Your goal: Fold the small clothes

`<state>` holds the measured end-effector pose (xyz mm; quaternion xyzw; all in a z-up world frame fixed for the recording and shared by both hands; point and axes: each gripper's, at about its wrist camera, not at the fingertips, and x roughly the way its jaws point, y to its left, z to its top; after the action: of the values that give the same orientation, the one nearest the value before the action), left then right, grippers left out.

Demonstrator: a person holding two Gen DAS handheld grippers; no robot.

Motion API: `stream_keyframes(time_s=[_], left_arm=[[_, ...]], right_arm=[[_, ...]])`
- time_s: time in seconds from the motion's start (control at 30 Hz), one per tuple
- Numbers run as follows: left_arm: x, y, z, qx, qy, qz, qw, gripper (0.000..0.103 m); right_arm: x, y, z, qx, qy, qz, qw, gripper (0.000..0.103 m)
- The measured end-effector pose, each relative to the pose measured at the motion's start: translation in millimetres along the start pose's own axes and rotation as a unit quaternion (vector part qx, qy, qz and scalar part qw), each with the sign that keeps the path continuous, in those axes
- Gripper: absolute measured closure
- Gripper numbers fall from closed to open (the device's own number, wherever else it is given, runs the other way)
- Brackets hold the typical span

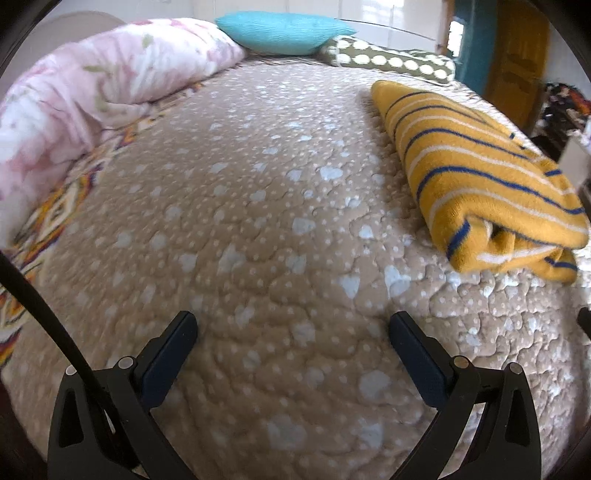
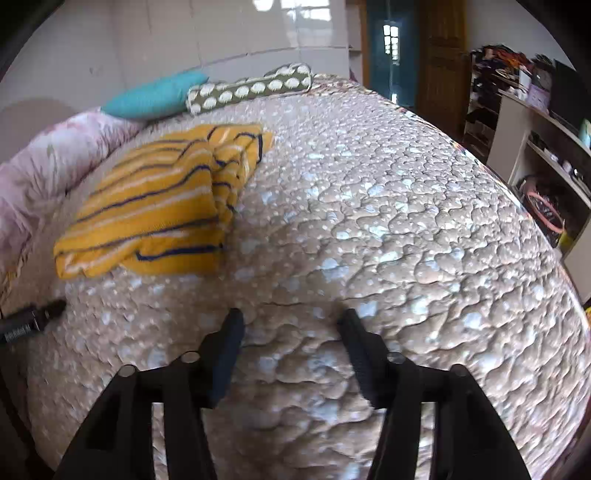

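Observation:
A yellow garment with blue and white stripes (image 1: 476, 173) lies folded in a thick bundle on the beige dotted bedspread (image 1: 258, 229), at the right of the left wrist view. In the right wrist view it (image 2: 159, 206) lies at the left, far from the fingers. My left gripper (image 1: 291, 325) is open and empty, low over bare bedspread, left of the garment. My right gripper (image 2: 291, 321) is open and empty over the bedspread (image 2: 388, 229), to the right of and nearer than the garment. The left gripper's tip (image 2: 33, 317) shows at the left edge.
A pink floral quilt (image 1: 92, 96) lies rolled along the bed's left side. A turquoise pillow (image 1: 284, 33) and a green dotted bolster (image 1: 388, 59) sit at the head. Shelves with clutter (image 2: 535, 147) stand to the right of the bed, beside a wooden door (image 2: 443, 66).

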<state>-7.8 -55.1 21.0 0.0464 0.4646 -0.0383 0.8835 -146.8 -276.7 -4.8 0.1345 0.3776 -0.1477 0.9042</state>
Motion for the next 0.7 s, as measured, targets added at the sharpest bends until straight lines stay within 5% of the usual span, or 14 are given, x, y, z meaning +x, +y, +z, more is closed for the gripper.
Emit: stream_keyframes(time_s=[0.27,0.4,0.7], left_arm=[[-15.4,-26.2,-15.3,0.006,-0.032,0.015,0.9994,0.000],[-10.8,-13.8,-18.3,-0.028,-0.032,-0.030,0.9987,0.000],[-13.3,-13.4,-22.4,-0.024,-0.050,-0.028,0.9981,0.000]], right_arm=[[10.5,45.5,-1.6,-0.052,-0.018,0.020,0.998,0.028],[17.9,53.2,-1.7,-0.069,-0.006,0.017,0.997,0.019],[14.4,55.2,-10.1,-0.067,-0.022,0.000,0.997,0.019]])
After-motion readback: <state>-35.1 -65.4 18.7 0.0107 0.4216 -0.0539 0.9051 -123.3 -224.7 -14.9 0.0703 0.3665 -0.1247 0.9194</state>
